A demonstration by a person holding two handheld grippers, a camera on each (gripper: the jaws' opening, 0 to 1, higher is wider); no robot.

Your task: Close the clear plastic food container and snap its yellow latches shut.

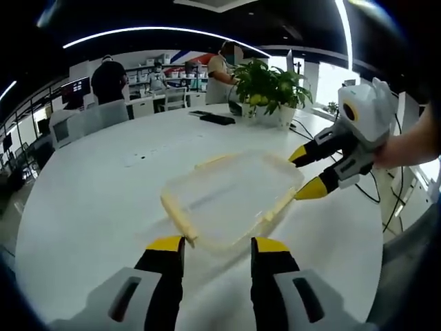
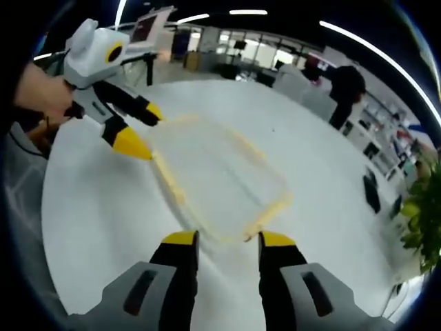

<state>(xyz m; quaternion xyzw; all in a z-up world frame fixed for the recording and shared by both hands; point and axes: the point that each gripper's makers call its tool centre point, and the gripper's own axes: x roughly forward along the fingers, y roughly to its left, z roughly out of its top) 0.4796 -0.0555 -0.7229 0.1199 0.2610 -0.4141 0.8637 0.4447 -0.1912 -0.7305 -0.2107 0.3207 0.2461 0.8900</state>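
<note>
A clear plastic food container (image 1: pixel 231 196) with yellow latches along its sides lies flat on the white table (image 1: pixel 89 200). My left gripper (image 1: pixel 218 245) is open just short of the container's near edge, touching nothing. My right gripper (image 1: pixel 303 174) comes in from the right, open, its yellow tips close to the container's right corner. In the right gripper view the container (image 2: pixel 220 183) is blurred; my right gripper (image 2: pixel 228 239) stands open at its near edge, and my left gripper (image 2: pixel 143 129) is open at its far left corner. I cannot tell whether the latches are snapped.
A potted plant (image 1: pixel 272 86) and a dark flat device (image 1: pixel 217 118) stand at the table's far side. A black cable (image 1: pixel 372 193) trails along the right edge. Several people (image 1: pixel 109 77) and chairs are beyond the table.
</note>
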